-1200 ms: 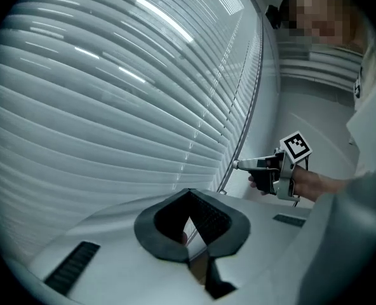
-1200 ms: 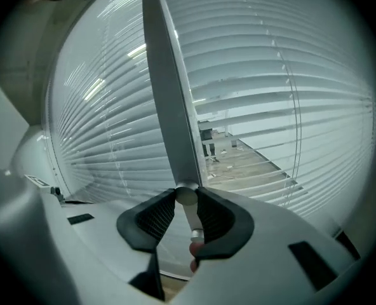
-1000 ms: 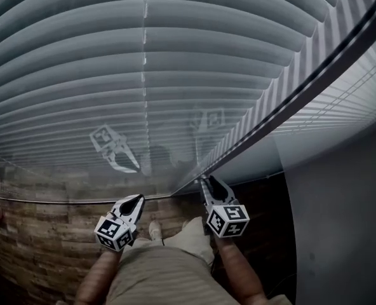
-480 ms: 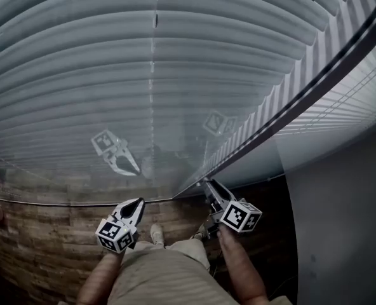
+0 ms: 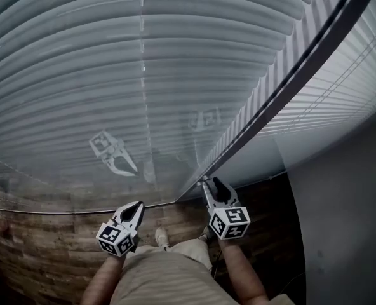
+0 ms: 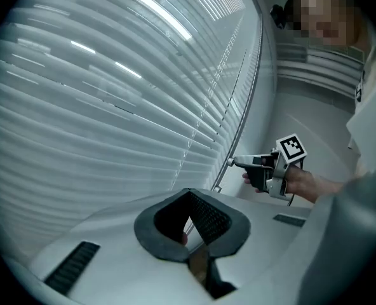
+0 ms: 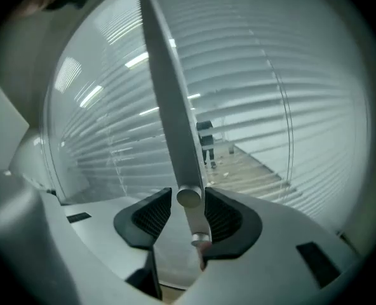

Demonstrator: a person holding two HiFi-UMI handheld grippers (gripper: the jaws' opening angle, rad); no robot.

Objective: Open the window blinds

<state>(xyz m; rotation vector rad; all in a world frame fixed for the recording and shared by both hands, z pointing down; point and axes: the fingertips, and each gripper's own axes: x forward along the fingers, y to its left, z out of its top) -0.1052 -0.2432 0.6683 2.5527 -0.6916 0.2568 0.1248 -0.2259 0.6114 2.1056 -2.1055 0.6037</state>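
Note:
Grey slatted blinds [image 5: 143,75] hang behind glass and fill most of every view. A pale metal wand [image 7: 175,107] comes down in front of them, and its round end [image 7: 188,197] sits between my right gripper's pads. My right gripper [image 5: 212,183] has just been opening: the wand is still between the jaws, with a small gap at the left pad. From the left gripper view, my right gripper [image 6: 234,162] reaches the wand's [image 6: 245,107] lower end. My left gripper [image 5: 137,205] hovers to the left, shut and empty, short of the glass.
A dark window frame bar [image 5: 289,75] runs diagonally up to the right. A grey wall [image 5: 340,221] stands on the right. Wood-plank floor [image 5: 48,246] lies below, with the person's trousers [image 5: 162,278] at the bottom. The glass mirrors the left gripper as a reflection [image 5: 112,151].
The right gripper's marker cube swung out to the right, then came back, and its jaws stand wider round the wand. The left gripper has barely moved.

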